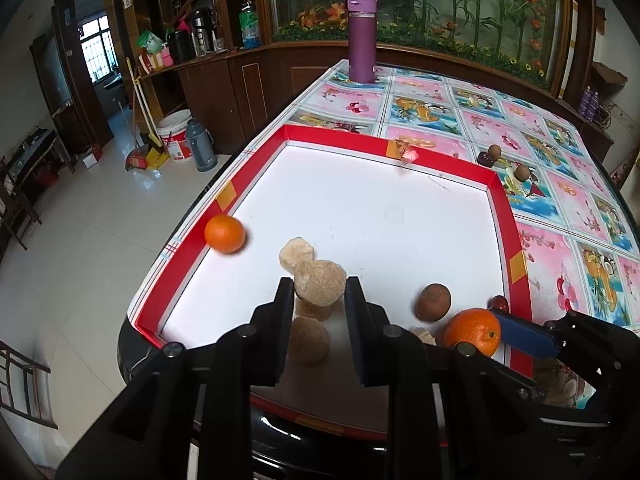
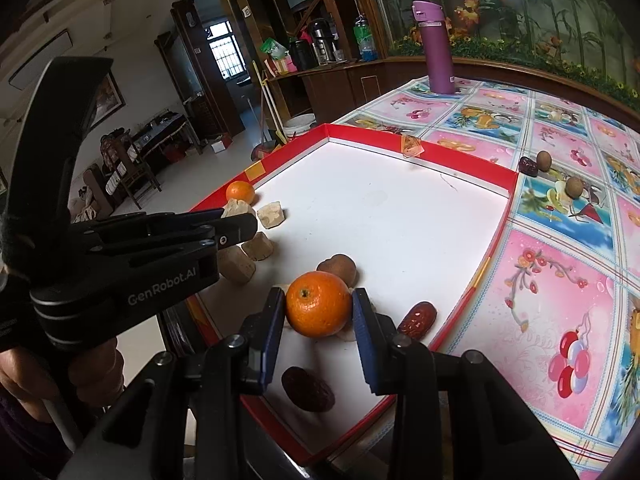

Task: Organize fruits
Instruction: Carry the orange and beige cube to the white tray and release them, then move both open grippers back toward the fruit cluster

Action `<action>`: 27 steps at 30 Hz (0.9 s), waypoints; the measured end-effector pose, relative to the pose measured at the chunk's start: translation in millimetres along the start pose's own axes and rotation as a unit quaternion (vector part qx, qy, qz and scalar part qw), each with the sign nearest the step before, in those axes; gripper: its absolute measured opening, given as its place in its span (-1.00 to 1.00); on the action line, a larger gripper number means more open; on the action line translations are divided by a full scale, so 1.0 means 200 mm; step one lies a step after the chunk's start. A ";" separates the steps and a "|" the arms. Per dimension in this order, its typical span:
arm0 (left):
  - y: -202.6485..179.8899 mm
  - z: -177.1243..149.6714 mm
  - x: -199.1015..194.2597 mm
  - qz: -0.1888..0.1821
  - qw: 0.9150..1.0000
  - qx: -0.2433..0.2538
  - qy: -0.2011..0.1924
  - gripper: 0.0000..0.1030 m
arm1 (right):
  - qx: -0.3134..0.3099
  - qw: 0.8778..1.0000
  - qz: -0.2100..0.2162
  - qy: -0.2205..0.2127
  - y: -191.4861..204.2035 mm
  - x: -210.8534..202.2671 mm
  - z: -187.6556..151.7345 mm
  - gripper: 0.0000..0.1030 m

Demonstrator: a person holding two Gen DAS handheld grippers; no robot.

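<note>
on the left, the left hand-held gripper (image 1: 319, 292) pinches a crumbly tan lump (image 1: 320, 282) above the others in the red-rimmed tray (image 1: 256, 160); squeezed harder, it may break. on the right, the right hand-held gripper (image 2: 319, 308) grips the orange (image 2: 319, 305) at its widest, so the round fruit could slip out and roll into the dates (image 2: 417, 320) beside it.
</note>
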State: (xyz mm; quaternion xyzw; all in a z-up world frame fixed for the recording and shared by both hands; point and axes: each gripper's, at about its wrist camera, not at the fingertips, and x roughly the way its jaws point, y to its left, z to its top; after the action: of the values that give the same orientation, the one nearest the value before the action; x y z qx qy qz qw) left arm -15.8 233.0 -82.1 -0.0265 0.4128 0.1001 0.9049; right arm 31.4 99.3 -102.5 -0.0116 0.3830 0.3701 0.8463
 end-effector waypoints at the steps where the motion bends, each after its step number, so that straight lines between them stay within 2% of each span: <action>1: 0.00 0.00 0.00 0.000 1.000 -0.002 0.002 -0.46 | 0.001 1.000 0.001 -0.001 0.00 -0.01 0.00 -0.34; 3: 0.01 0.01 0.01 0.000 1.000 -0.007 0.004 -0.46 | 0.004 1.000 0.008 -0.006 -0.01 -0.02 0.01 -0.31; 5: 0.02 0.01 0.01 0.000 1.000 -0.011 0.006 -0.36 | 0.004 1.000 0.012 -0.015 -0.02 -0.05 0.02 -0.16; 7: 0.03 0.02 0.00 0.000 1.000 -0.016 0.004 -0.10 | 0.004 1.000 0.011 -0.028 -0.04 -0.08 0.03 -0.14; 9: 0.05 0.03 -0.01 0.001 1.000 -0.019 0.000 0.02 | 0.005 0.999 0.005 -0.039 -0.07 -0.13 0.04 -0.14; 12: 0.04 0.08 -0.05 0.007 1.000 -0.006 -0.021 0.02 | 0.028 0.998 -0.023 -0.057 -0.20 -0.21 0.06 -0.14; 17: -0.09 0.24 -0.12 -0.035 0.997 0.034 -0.058 0.05 | 0.086 0.989 -0.099 -0.074 -0.54 -0.31 0.12 -0.14; 21: -0.24 0.35 -0.09 -0.068 0.994 0.055 -0.061 0.09 | 0.102 0.981 -0.154 -0.050 -0.76 -0.24 0.22 -0.14; 27: -0.35 0.42 -0.08 -0.088 0.993 0.061 -0.055 0.09 | 0.111 0.976 -0.182 -0.033 -0.95 -0.09 0.33 -0.16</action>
State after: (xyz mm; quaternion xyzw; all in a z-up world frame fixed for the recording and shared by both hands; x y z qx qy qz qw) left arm 49.4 173.6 -17.4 -0.0017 0.3637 -0.0037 0.9315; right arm 186.3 -31.0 -94.6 0.0248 0.3849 0.1649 0.9077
